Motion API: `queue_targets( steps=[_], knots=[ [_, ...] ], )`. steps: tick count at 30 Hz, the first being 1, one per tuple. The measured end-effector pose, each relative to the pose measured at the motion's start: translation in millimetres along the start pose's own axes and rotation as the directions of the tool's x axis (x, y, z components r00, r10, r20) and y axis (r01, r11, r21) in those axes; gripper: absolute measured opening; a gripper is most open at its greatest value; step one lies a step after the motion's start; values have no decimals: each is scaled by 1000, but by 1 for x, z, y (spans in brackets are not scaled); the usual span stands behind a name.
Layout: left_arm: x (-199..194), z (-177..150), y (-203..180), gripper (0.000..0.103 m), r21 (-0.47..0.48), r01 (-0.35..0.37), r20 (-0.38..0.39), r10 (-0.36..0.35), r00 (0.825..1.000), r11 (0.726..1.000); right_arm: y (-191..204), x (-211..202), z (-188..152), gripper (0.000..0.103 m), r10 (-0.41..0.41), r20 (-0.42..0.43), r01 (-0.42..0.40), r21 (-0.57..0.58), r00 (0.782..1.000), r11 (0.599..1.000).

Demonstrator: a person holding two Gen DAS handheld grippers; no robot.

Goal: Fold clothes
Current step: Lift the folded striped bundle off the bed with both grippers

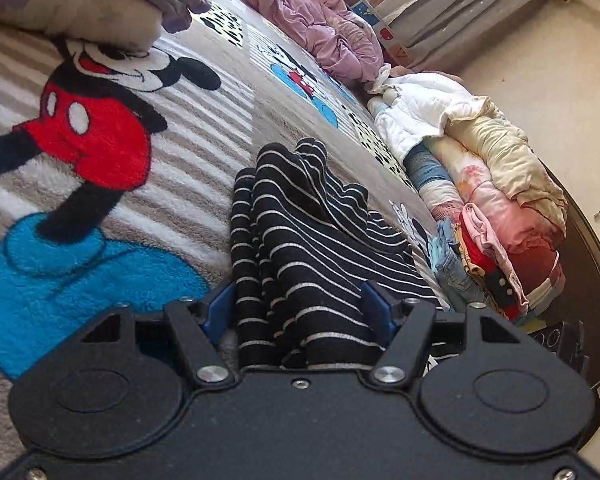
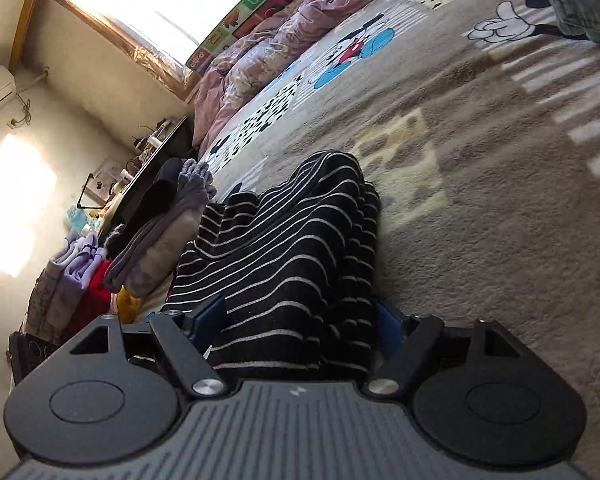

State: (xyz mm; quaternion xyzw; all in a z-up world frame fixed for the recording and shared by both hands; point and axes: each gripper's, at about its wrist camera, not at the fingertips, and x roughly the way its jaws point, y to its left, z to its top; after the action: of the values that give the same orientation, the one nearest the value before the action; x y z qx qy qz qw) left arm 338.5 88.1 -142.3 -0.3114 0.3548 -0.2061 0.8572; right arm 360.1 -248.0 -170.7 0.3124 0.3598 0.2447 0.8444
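While tilted downward, both grippers (image 1: 300, 312) (image 2: 300, 320) straddle the striped garment (image 1: 300, 232).

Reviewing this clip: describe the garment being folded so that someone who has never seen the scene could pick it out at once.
Start from the cartoon-mouse blanket that covers the bed. The striped garment lies bunched on its grey part, directly ahead of both grippers. It is the only black knit with thin white stripes; the clothes stacked along the bed's edges are pastel or plain.

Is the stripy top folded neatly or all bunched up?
Bunched up. The stripy top humps in wavy ridges on the cartoon blanket, not flat.
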Motion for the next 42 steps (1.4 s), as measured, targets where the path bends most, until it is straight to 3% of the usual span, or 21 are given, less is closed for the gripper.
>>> queue_targets(
  steps=[4,6,9,14,20,26,31,36,42],
  knots=[
    [7,-2,-5,65,-3,15,2,-15,1000,1000,4,9,-1,69,4,6,-4,-32,1000,999],
    [9,-5,-7,55,-6,17,10,-17,1000,1000,5,10,-2,64,8,9,-8,-34,1000,999],
    [8,-6,-8,38,-30,31,19,-31,999,999,3,9,-3,48,37,21,-37,-14,999,999],
    [-7,-3,-11,35,-57,74,71,-70,995,996,7,6,0,41,98,48,-99,14,994,995],
    [-53,2,-15,35,-91,129,171,-112,979,988,33,-4,6,41,206,97,-209,29,974,977],
    [-111,-13,-24,35,-76,126,250,-104,963,989,68,-16,-9,41,294,101,-297,18,951,955],
    [-152,-42,-25,35,-37,42,261,-31,965,998,84,-23,-40,41,320,75,-322,17,944,946],
    [-197,-62,-17,35,-45,-5,293,18,956,999,109,-27,-75,41,337,27,-337,-2,941,942],
    [-266,-74,-7,35,-89,-29,394,62,917,996,159,-22,-104,41,401,-33,-402,-21,915,915]
  ],
)
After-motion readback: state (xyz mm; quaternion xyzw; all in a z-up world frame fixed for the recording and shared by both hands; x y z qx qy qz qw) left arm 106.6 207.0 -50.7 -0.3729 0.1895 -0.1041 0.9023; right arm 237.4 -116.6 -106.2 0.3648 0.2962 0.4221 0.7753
